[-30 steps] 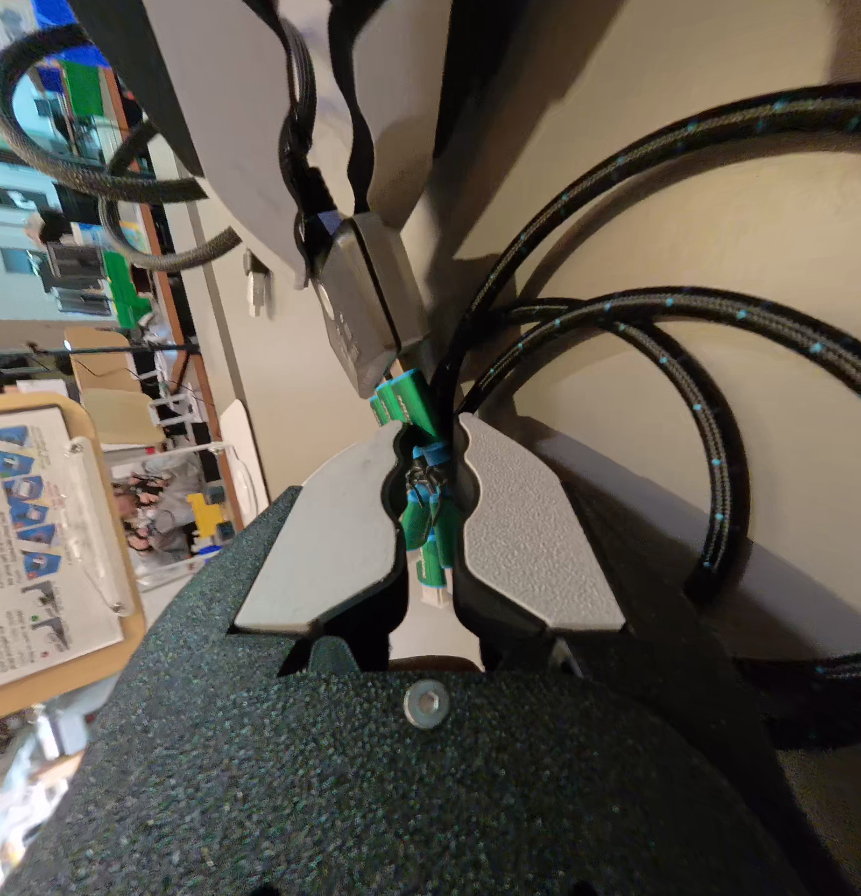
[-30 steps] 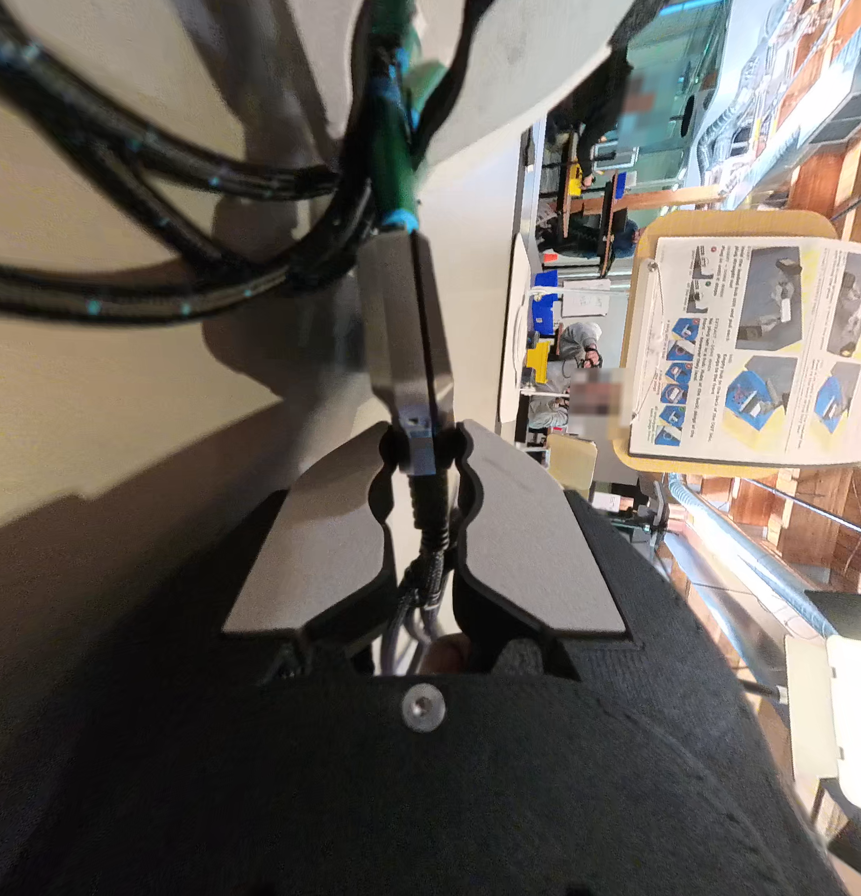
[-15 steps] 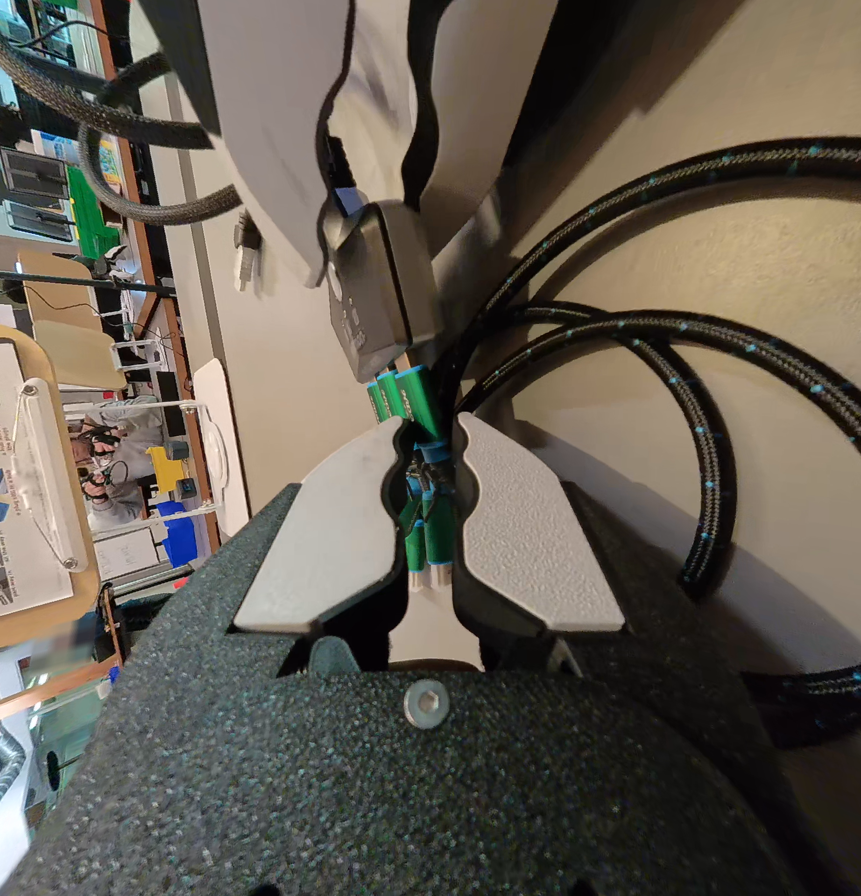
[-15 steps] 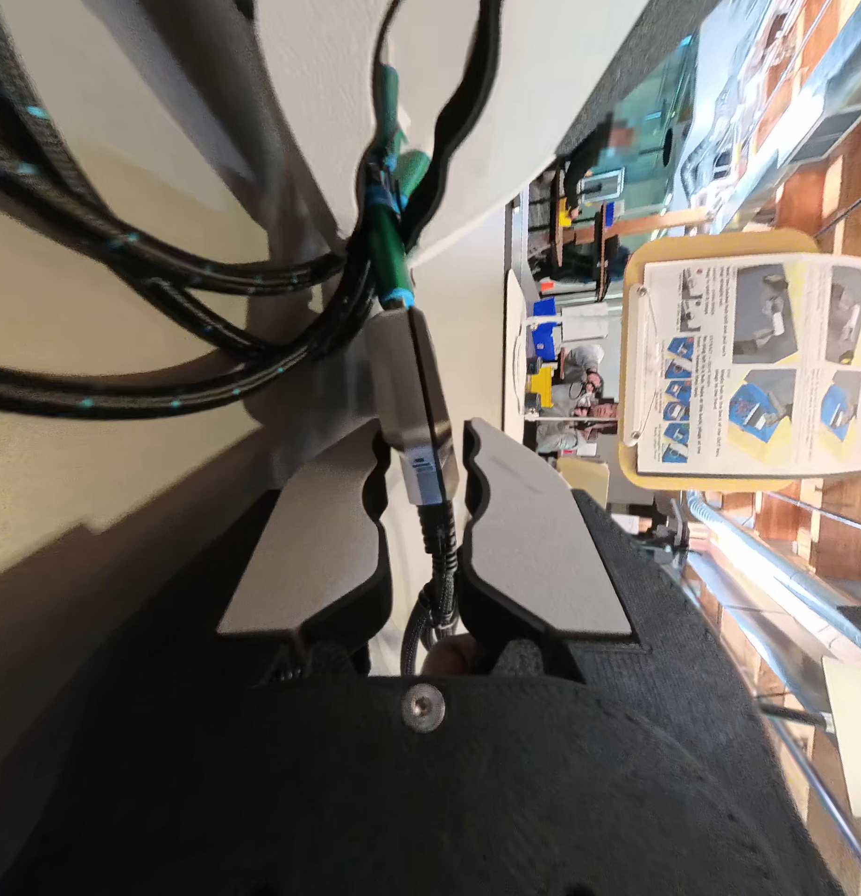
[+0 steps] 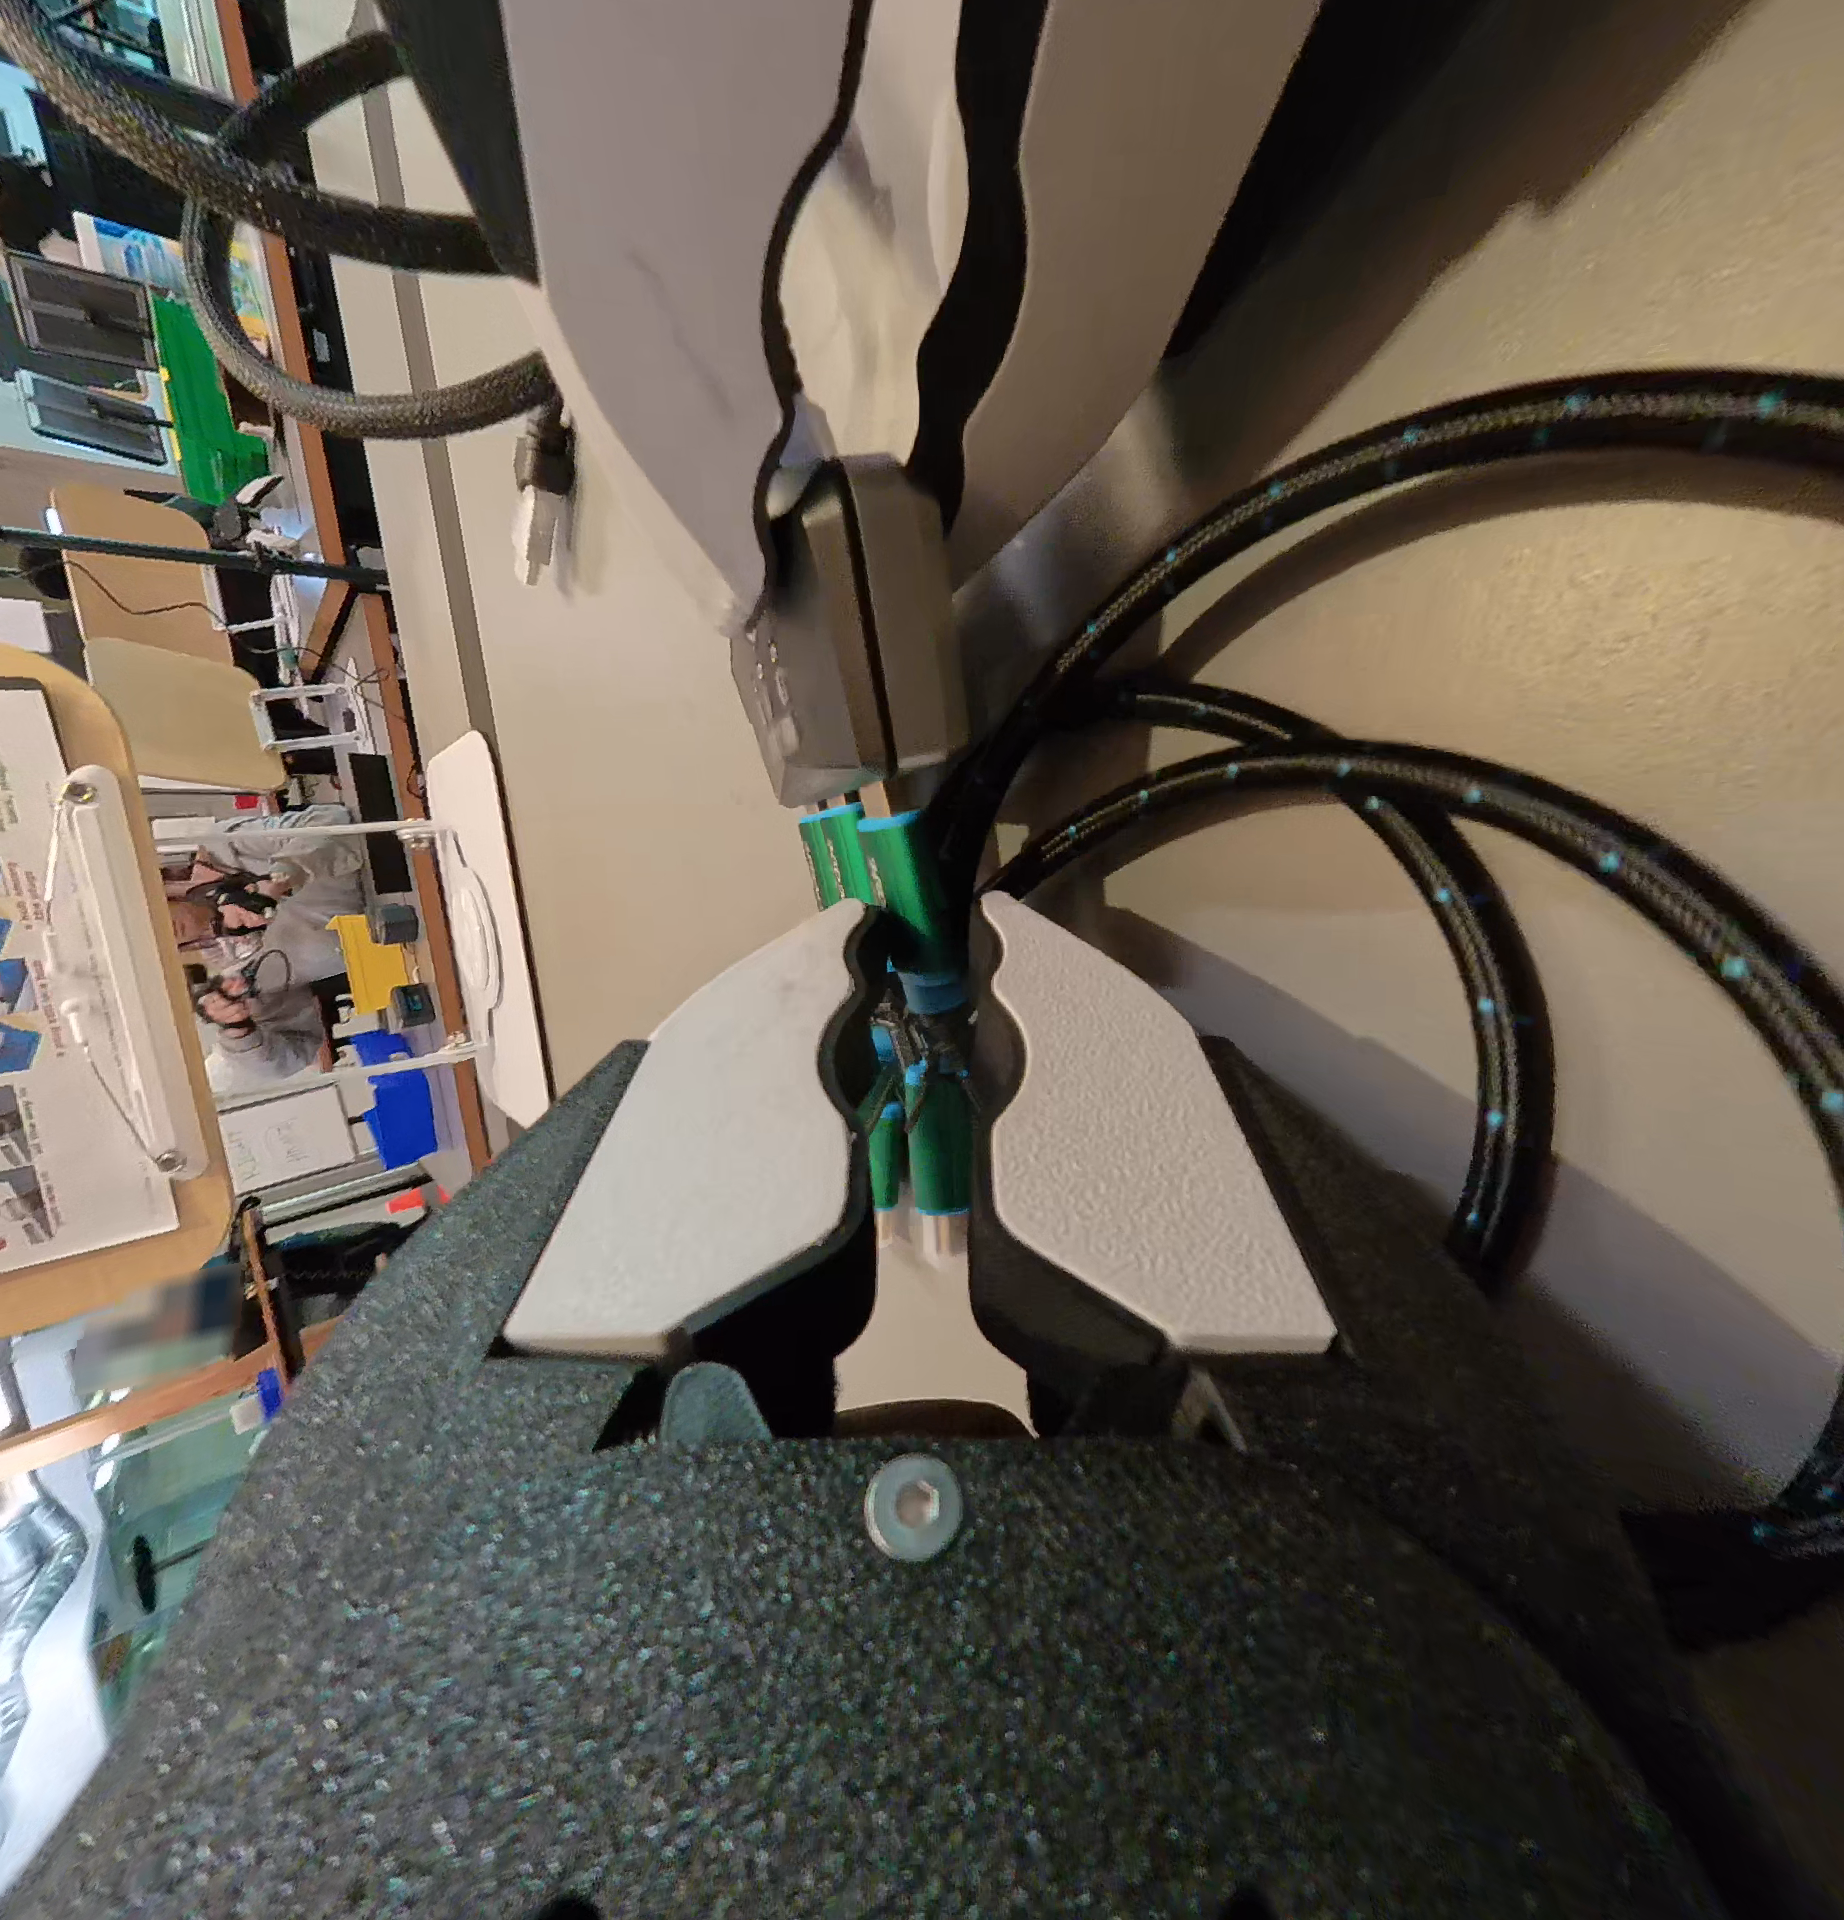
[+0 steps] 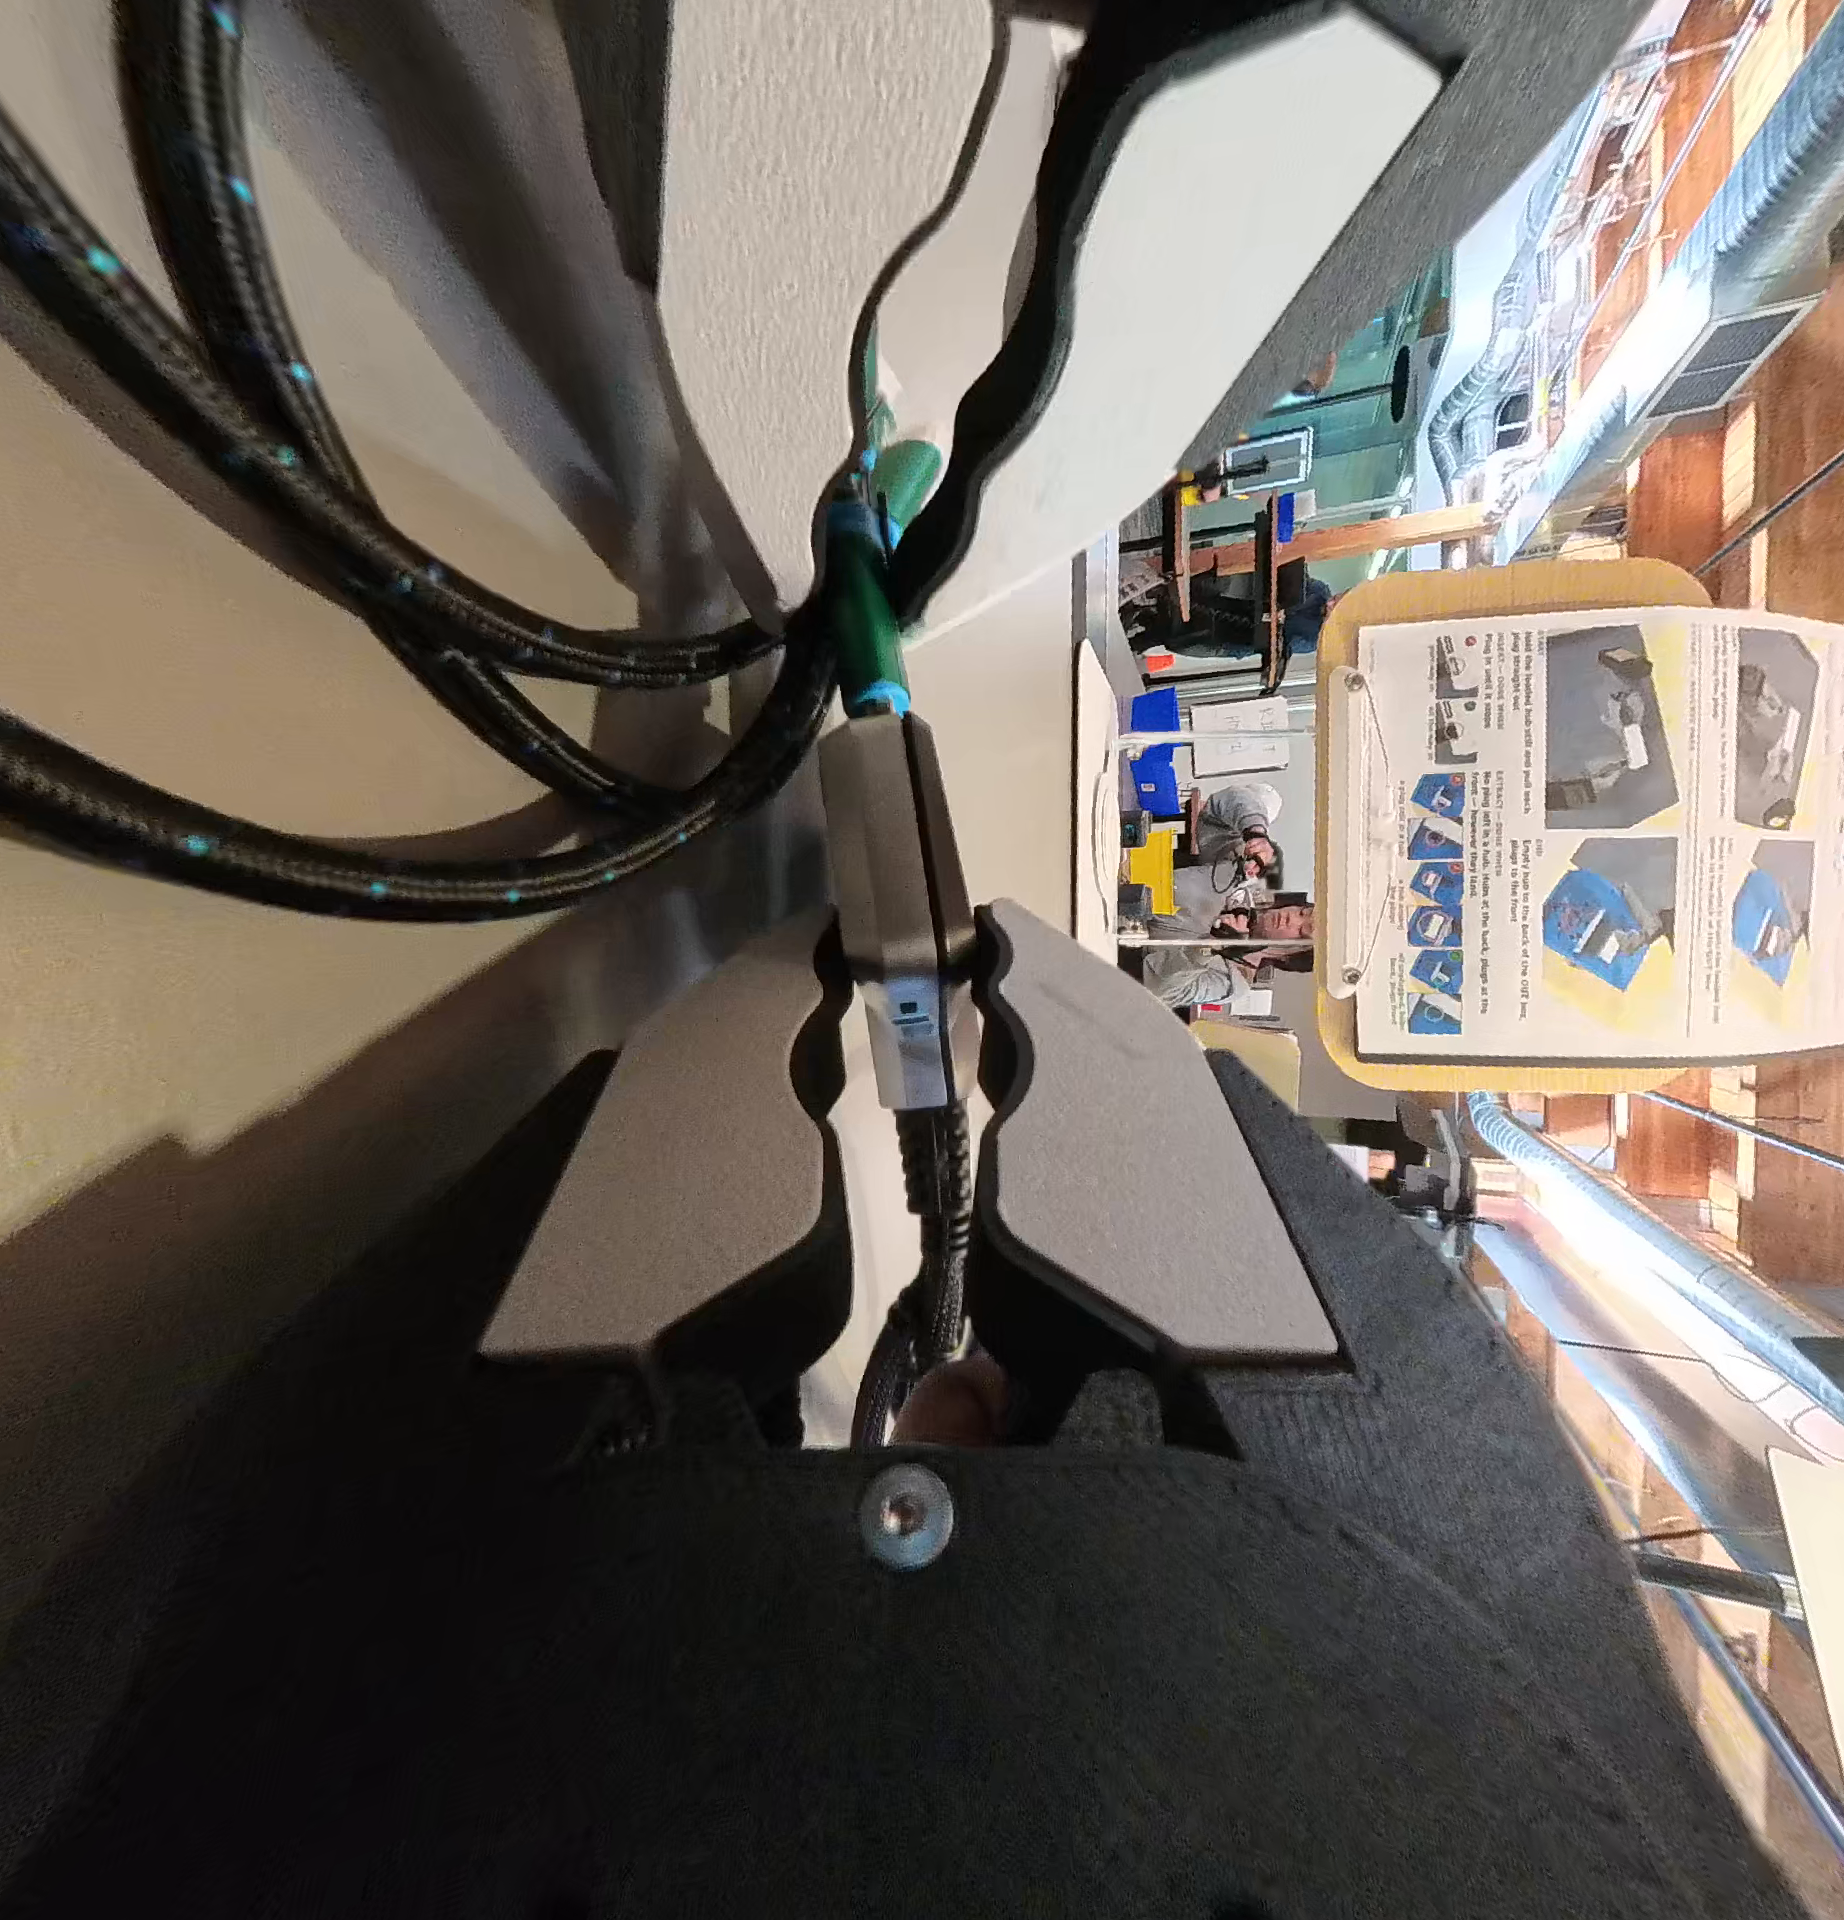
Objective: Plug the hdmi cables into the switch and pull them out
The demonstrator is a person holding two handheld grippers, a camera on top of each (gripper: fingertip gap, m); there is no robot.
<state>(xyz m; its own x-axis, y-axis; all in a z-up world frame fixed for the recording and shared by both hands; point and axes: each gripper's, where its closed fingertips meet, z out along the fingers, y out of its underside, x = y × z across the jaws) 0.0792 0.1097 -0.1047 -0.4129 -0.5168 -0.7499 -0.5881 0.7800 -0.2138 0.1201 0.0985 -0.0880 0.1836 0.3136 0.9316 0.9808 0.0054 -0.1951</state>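
Observation:
The view is rolled sideways. My left gripper (image 5: 923,914) is shut on a green plug (image 5: 902,883) with a blue collar. That plug and two more green plugs sit in the end of a grey hub (image 5: 856,665). More green plugs (image 5: 923,1153) hang loose between my left fingers, behind the tips. My right gripper (image 6: 902,925) is shut on the grey hub (image 6: 887,862). The hub's braided lead runs back between its fingers. The two grippers face each other. The right gripper shows at the top of the left wrist view (image 5: 856,488), and the left gripper at the top of the right wrist view (image 6: 856,561).
Black braided cables with blue flecks (image 5: 1520,831) loop over the beige tabletop (image 5: 1624,571) and also show in the right wrist view (image 6: 378,644). A wooden clipboard with an illustrated sheet (image 6: 1624,831) stands nearby. People and shelves are in the background.
My right gripper loosened for a moment and closed again on the hub, which now sits deeper between its fingers. My left gripper kept its hold on the green plug, and both views swung a little.

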